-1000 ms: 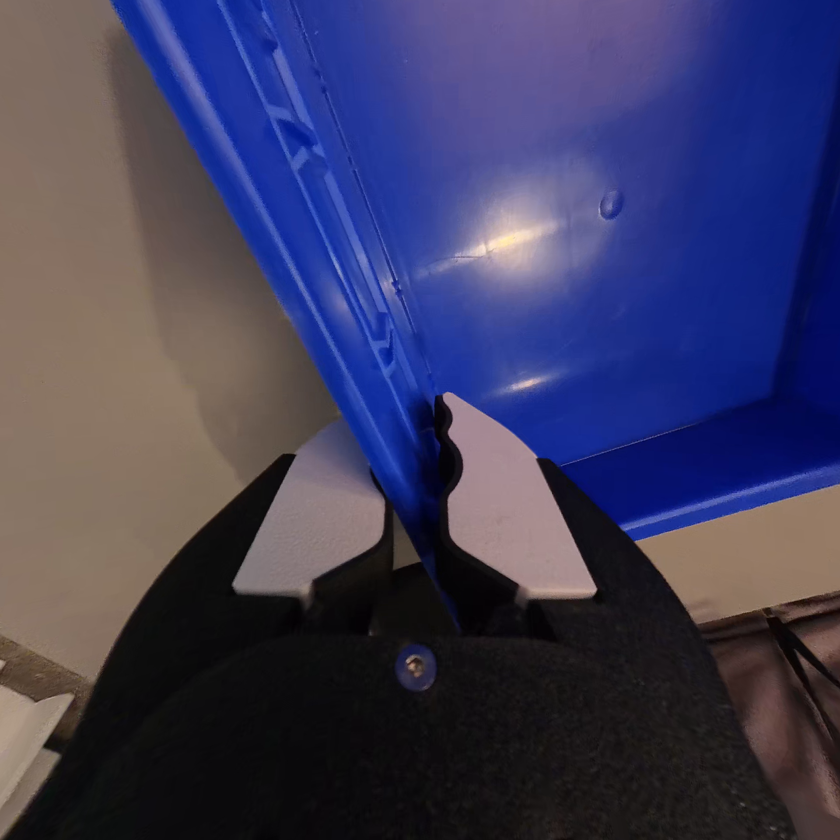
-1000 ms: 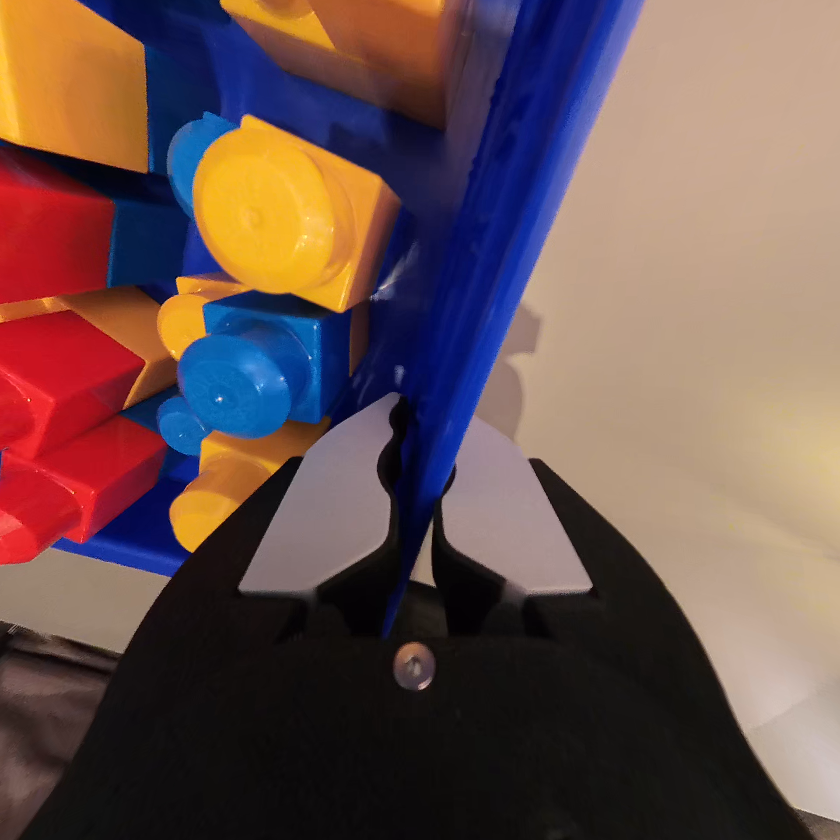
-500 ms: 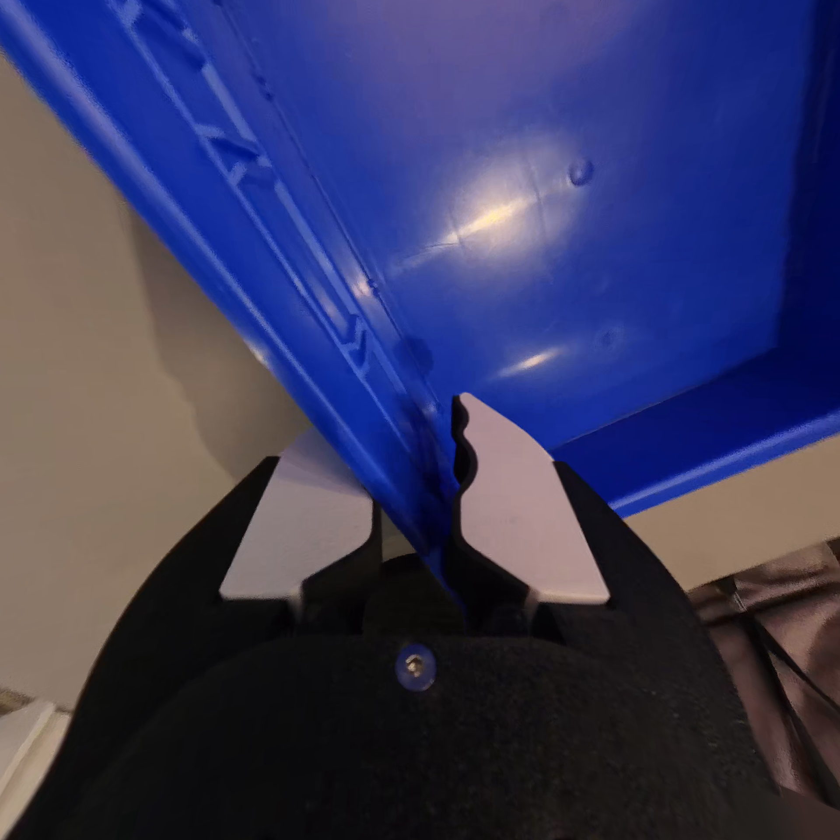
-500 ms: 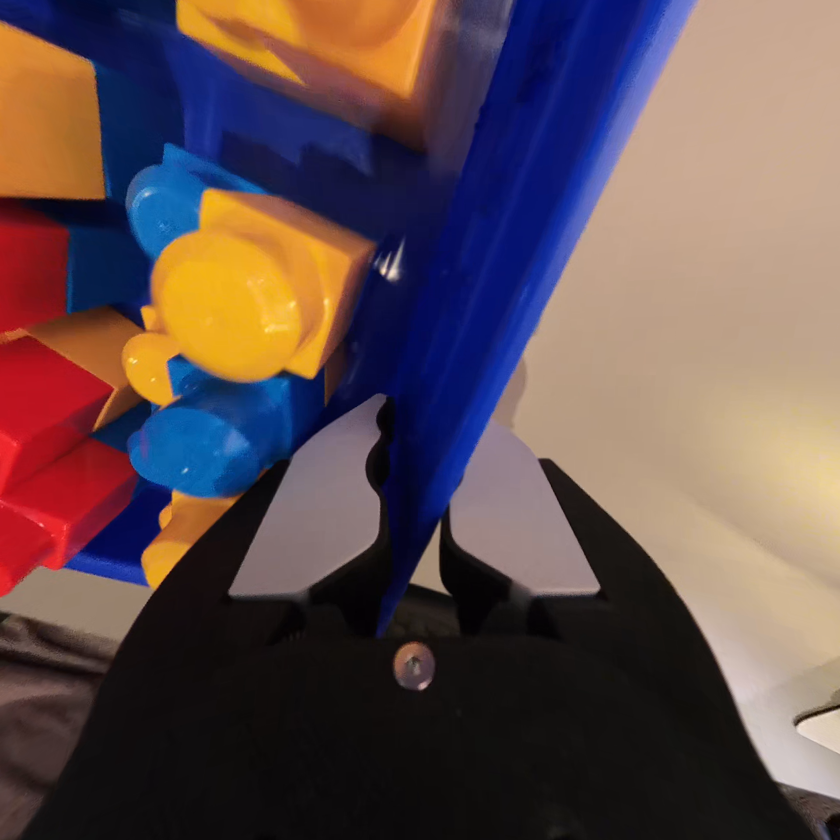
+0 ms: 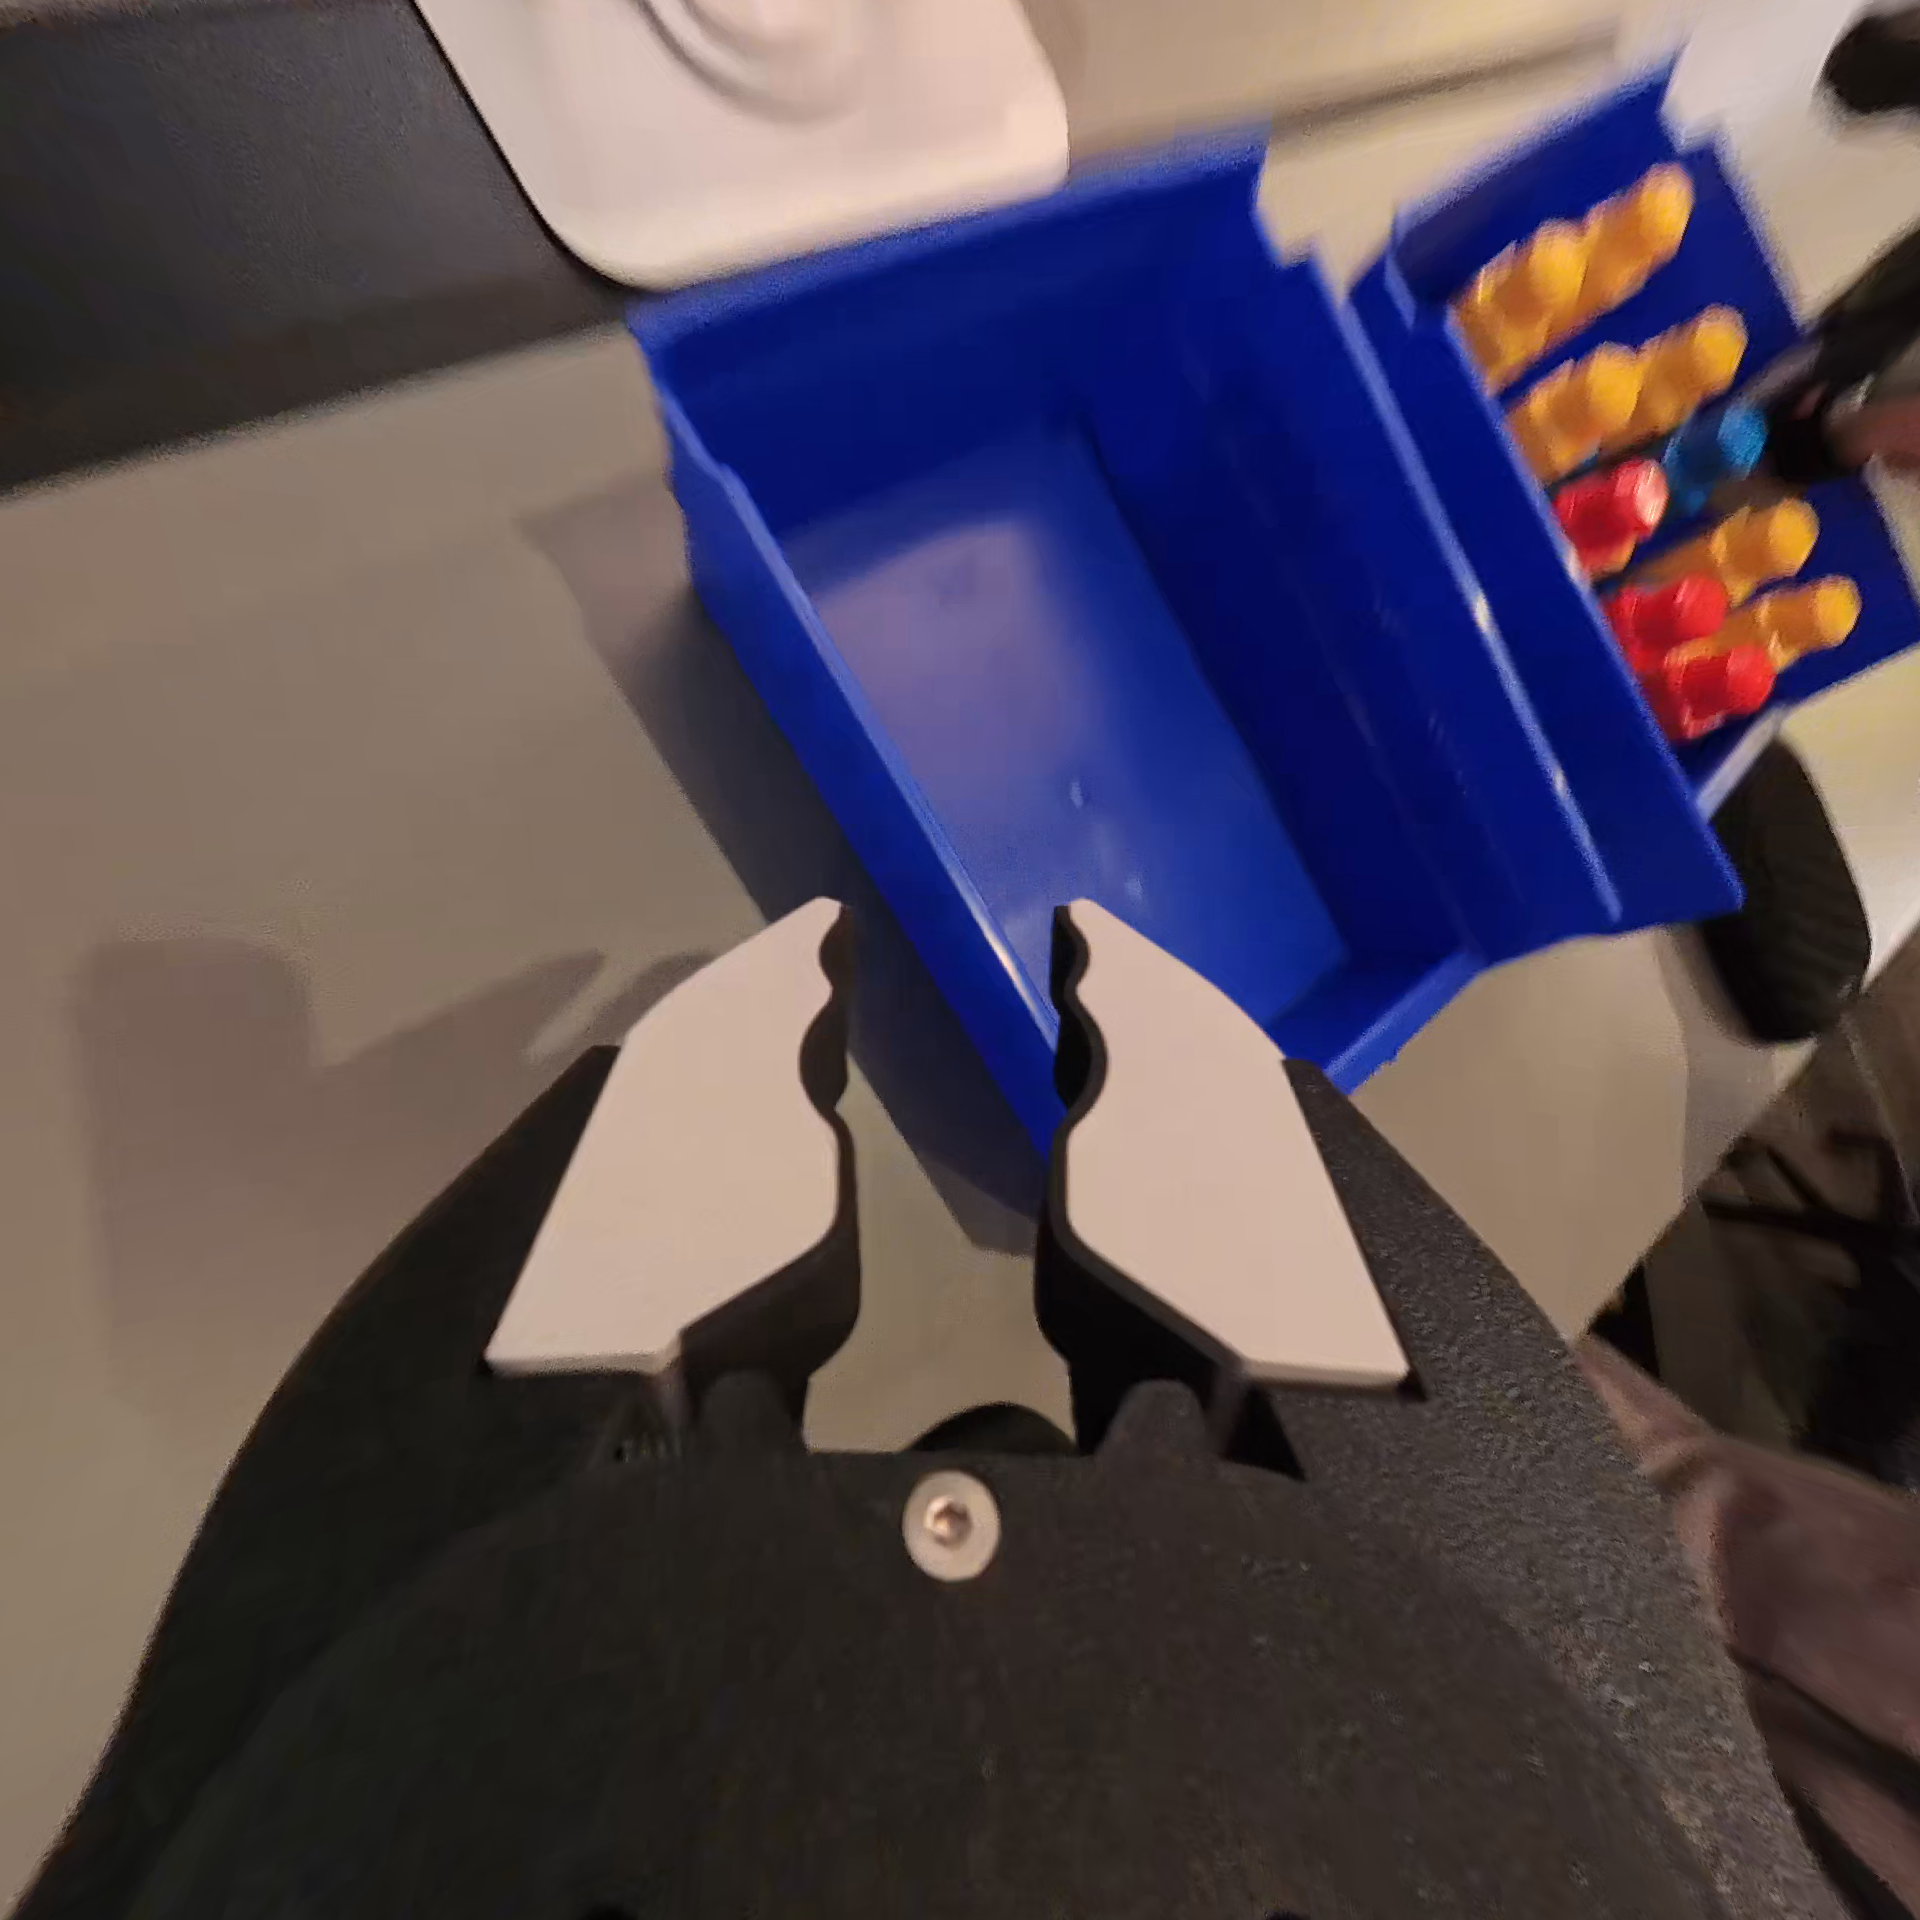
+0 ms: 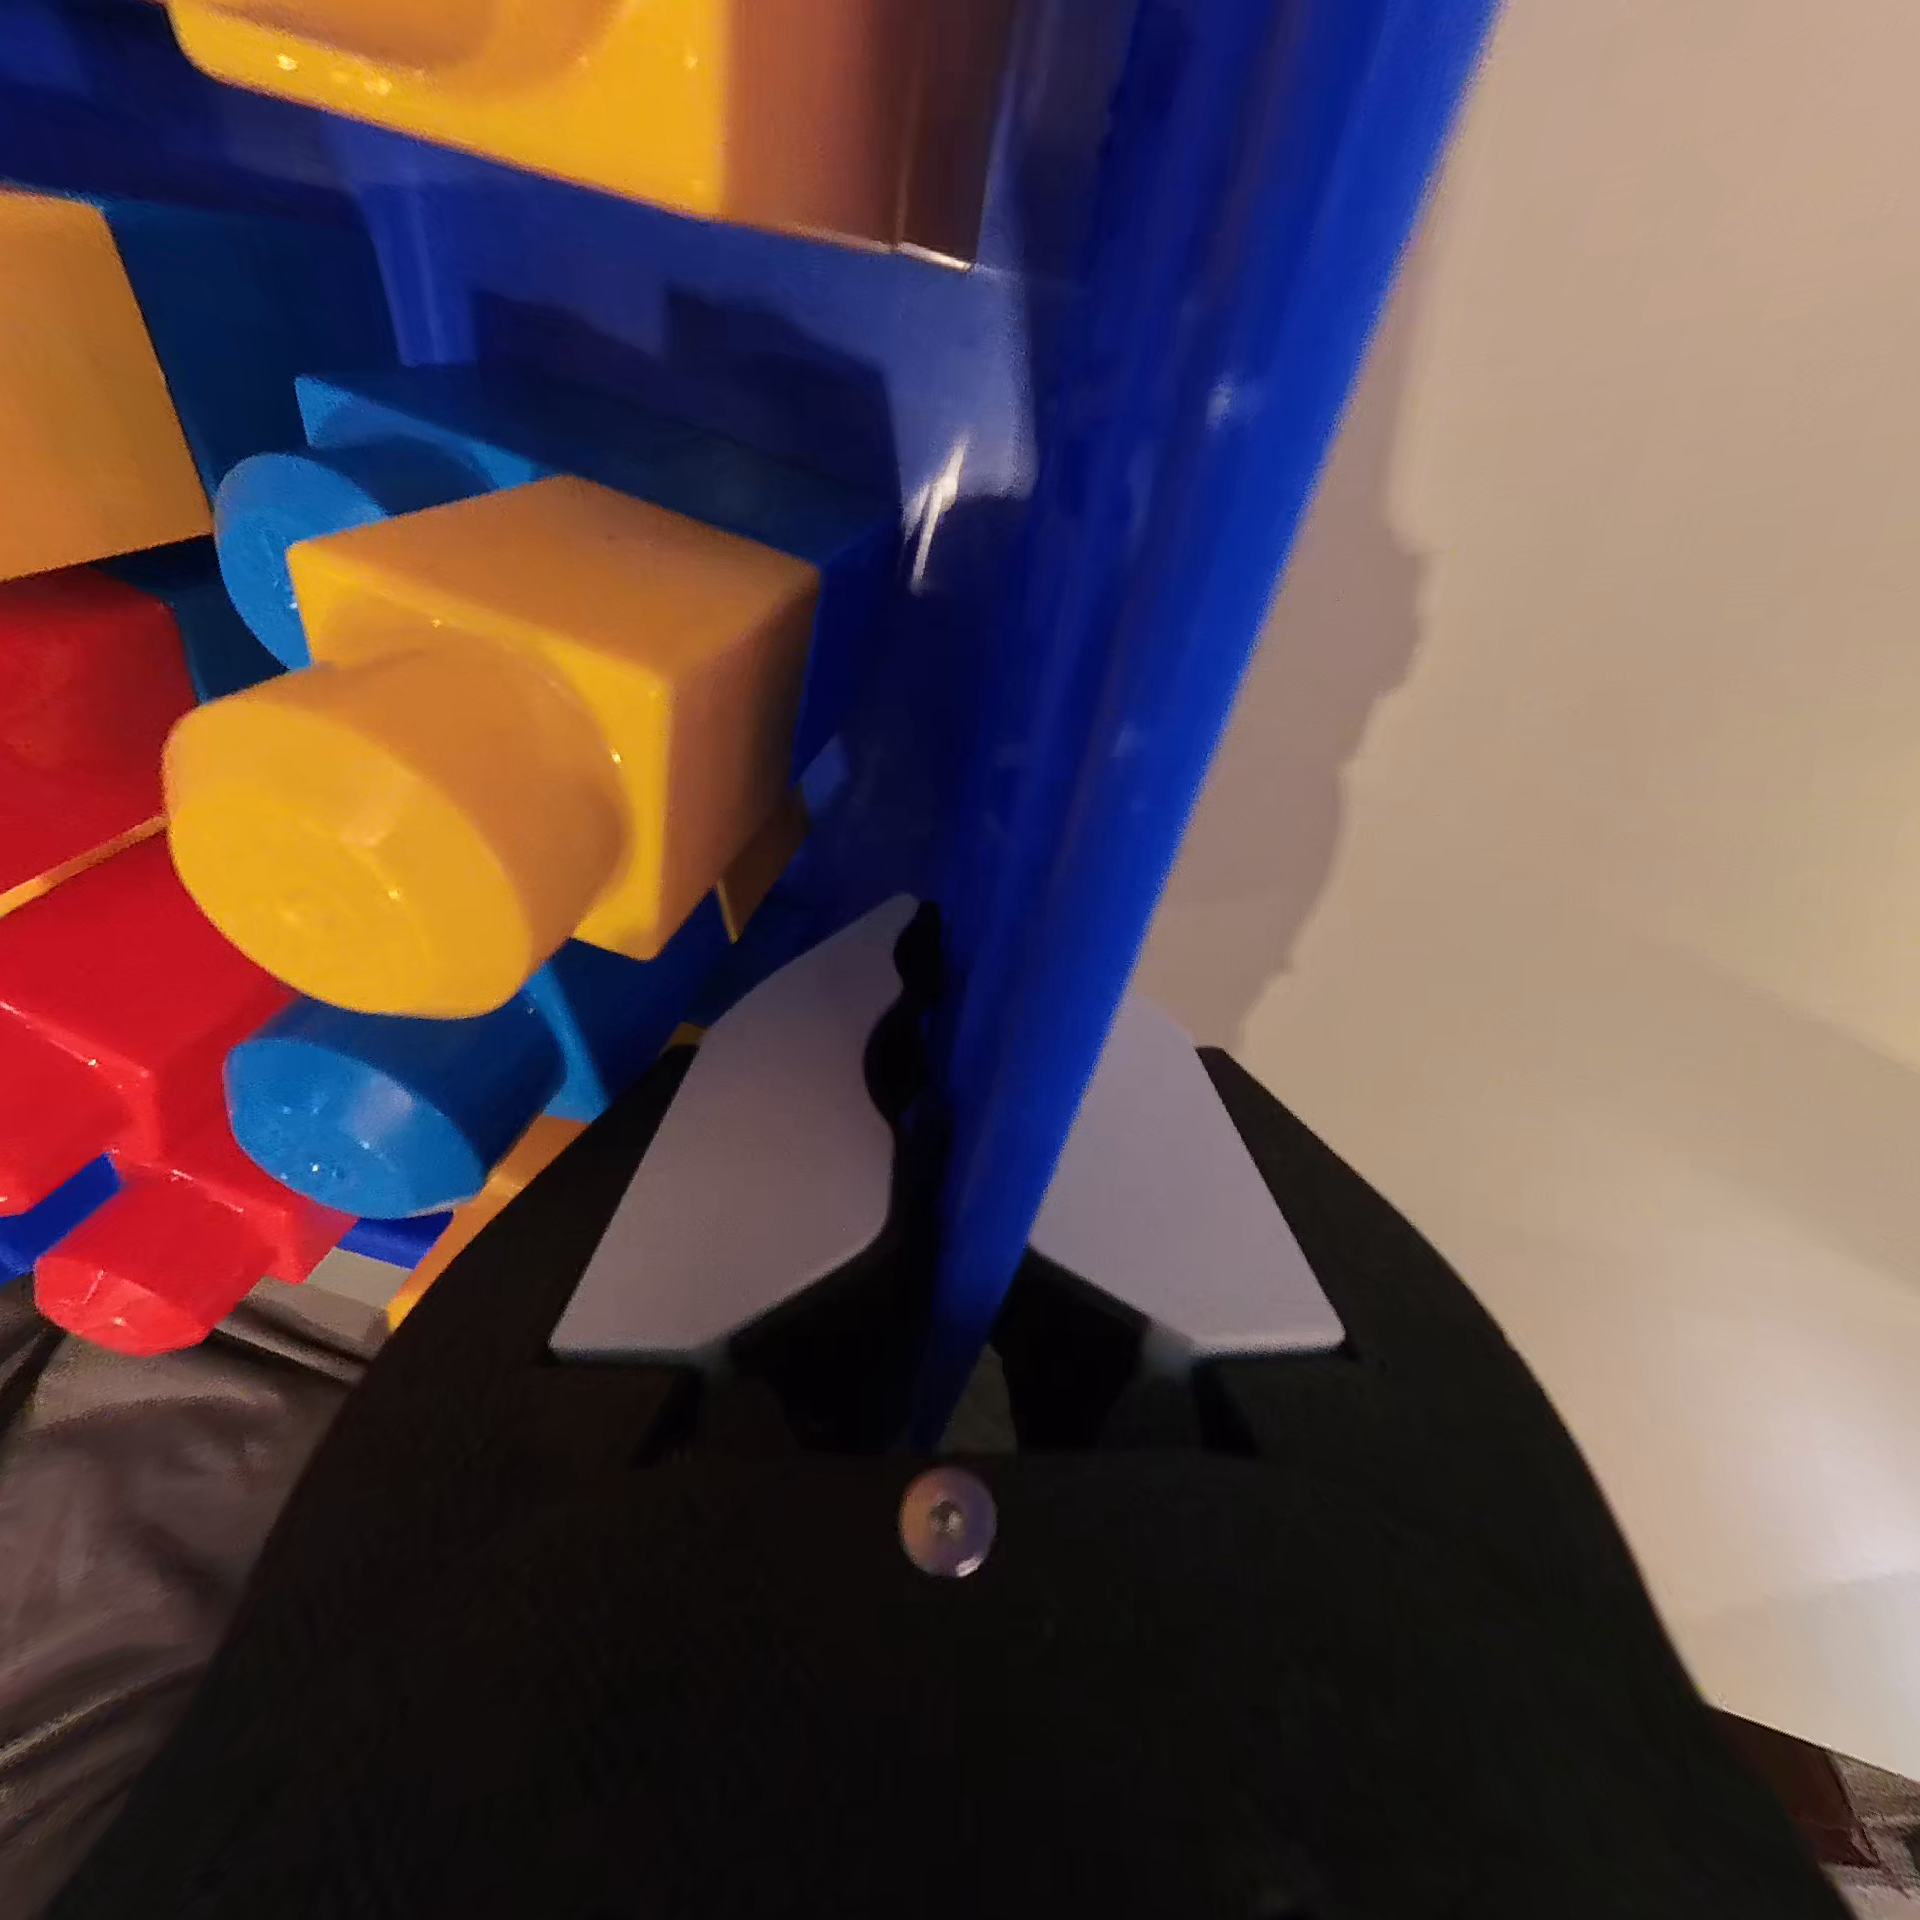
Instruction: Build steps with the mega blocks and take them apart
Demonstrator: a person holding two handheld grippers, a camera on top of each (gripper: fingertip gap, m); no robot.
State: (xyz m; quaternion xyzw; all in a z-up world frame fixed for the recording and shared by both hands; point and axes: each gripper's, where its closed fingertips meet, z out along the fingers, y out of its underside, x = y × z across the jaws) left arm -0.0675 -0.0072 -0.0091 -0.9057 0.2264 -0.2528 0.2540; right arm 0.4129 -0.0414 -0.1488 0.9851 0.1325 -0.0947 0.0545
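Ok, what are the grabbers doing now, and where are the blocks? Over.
Left gripper open, clear of the empty blue bin. Right gripper shut on the block bin's wall. Blocks inside. Nothing blocking.

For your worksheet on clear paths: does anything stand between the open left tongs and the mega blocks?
Yes. The empty blue bin lies between the left tongs and the mega blocks. The blocks sit in a second blue bin beyond it, whose wall is clamped by the right tongs.
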